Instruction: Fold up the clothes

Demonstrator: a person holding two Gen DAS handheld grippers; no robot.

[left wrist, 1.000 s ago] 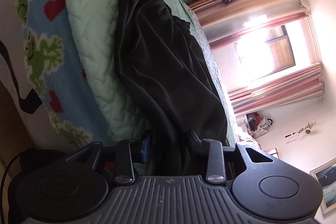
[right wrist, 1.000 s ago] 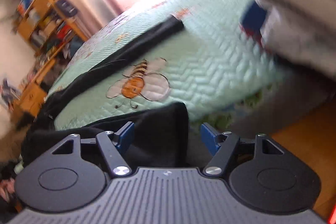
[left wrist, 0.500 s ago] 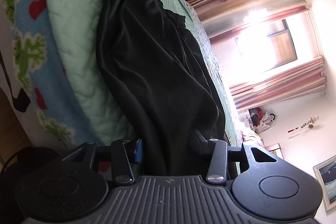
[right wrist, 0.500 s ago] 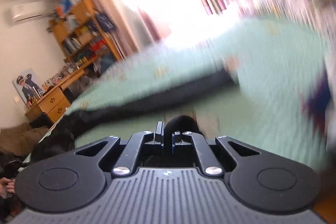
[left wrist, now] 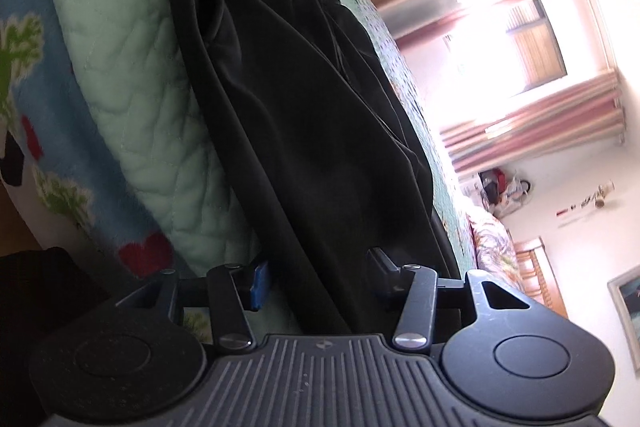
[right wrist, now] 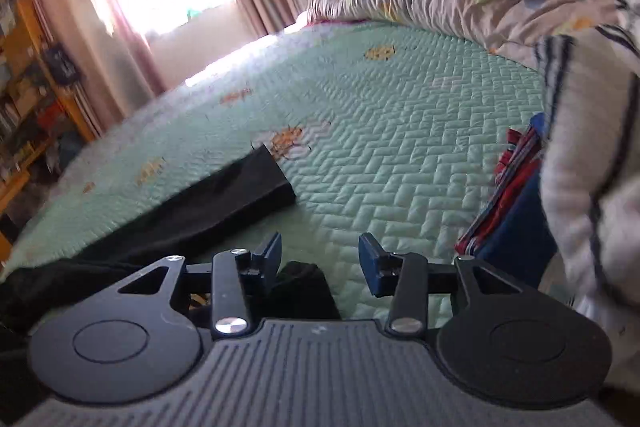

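right tool [right wrist: 319, 259] gapes above quilt [right wrist: 400, 131], beside trousers [right wrist: 208, 203].

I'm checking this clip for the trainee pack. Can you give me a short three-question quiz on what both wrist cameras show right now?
1. True or false: the right gripper is clamped shut on the black trousers.
2. Multiple choice: what lies under the trousers? A) bare wooden floor B) a green quilt C) a glass table
3. Fill in: in the left wrist view, black cloth runs between the fingers of the left gripper, whose jaws stand ____.

Key
1. False: its jaws stand apart, with a fold of black cloth just below them.
2. B
3. open
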